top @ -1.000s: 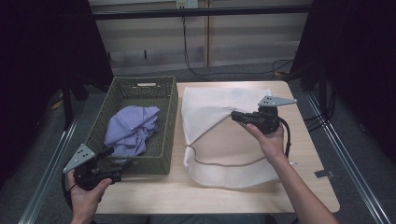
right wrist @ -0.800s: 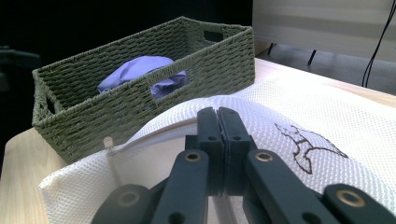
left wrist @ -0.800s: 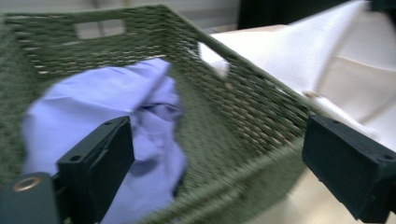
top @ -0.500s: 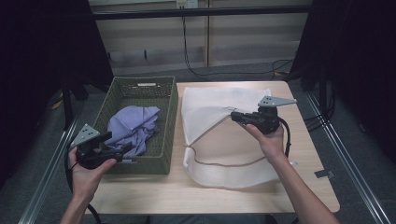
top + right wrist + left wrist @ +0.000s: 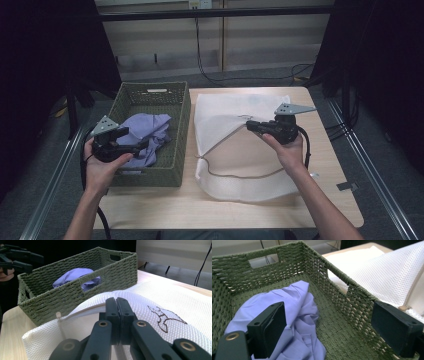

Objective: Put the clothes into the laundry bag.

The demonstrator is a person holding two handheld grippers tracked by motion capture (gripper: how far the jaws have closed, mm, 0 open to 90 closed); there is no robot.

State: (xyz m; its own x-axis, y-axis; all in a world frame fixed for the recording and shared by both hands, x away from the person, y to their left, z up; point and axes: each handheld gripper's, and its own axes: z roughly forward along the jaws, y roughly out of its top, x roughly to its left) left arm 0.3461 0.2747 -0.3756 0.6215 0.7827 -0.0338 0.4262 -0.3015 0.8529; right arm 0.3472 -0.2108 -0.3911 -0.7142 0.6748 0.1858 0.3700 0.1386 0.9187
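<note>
With the mesh bag (image 5: 235, 145) on the worktop (image 5: 320, 200) held up by its rim in the clenched right claw (image 5: 248, 125), the spread left claw (image 5: 142, 145) is best lowered over the purple shirt (image 5: 145, 135) in the basket (image 5: 180, 125) and closed on a thick fold.

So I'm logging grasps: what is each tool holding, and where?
Right tool pinches the white mesh bag at its raised opening edge. Left tool, open over the basket, holds nothing.
</note>
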